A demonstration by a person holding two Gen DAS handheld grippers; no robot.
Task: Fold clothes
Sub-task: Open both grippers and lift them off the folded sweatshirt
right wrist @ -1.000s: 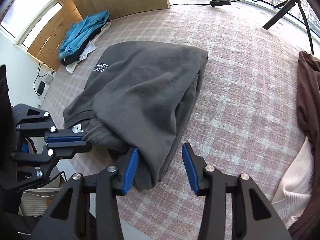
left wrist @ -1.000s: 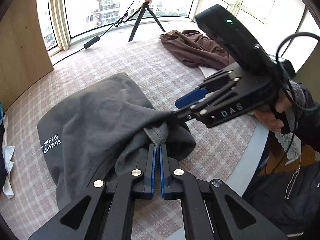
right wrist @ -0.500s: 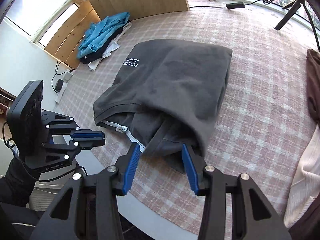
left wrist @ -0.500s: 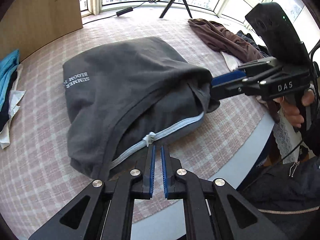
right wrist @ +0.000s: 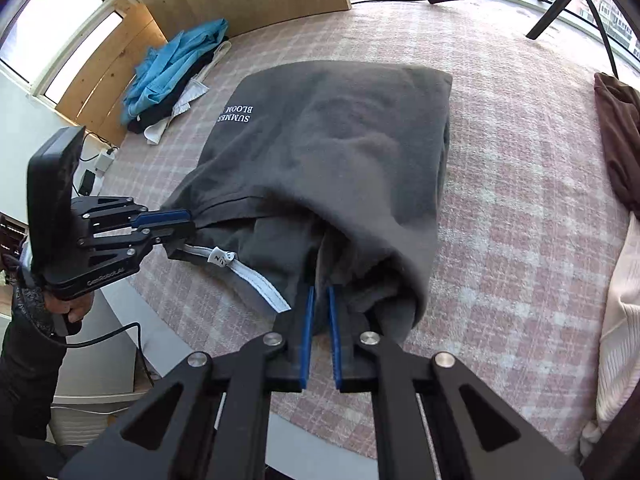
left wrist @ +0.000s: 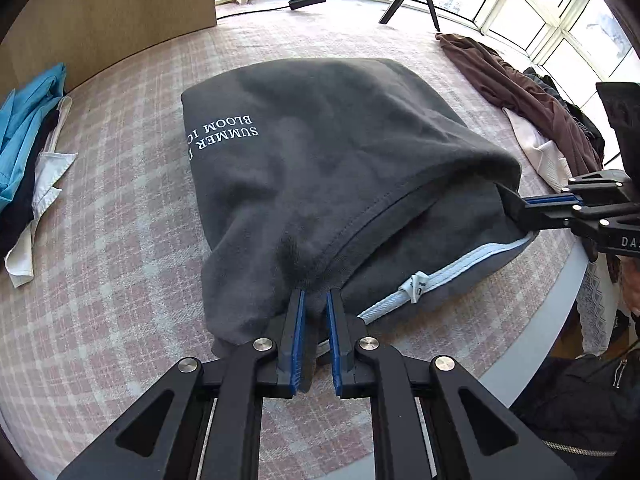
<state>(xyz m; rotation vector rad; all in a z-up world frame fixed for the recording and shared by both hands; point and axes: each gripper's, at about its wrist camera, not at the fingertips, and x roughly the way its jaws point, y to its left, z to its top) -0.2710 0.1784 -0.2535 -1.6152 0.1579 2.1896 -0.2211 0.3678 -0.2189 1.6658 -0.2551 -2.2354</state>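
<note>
You're mid-fold: your left gripper (left wrist: pixel 316 300) and right gripper (right wrist: pixel 321 300) are each pinched tight on the near corners of the grey sweatshirt (left wrist: pixel 320 152), centred on the checked table (left wrist: pixel 120 200). Next, carry both corners far.

You can read white serif lettering on the grey sweatshirt (left wrist: pixel 328 152): "SUMMER" over "BLOOM", upside down to you, with a further word cut off by the fold (it starts with "I"). The right gripper (left wrist: pixel 516 206) carries "DAS", cut off at the frame edge. The small white tag (right wrist: pixel 221 258) on the zipper has print too small to read.
</note>
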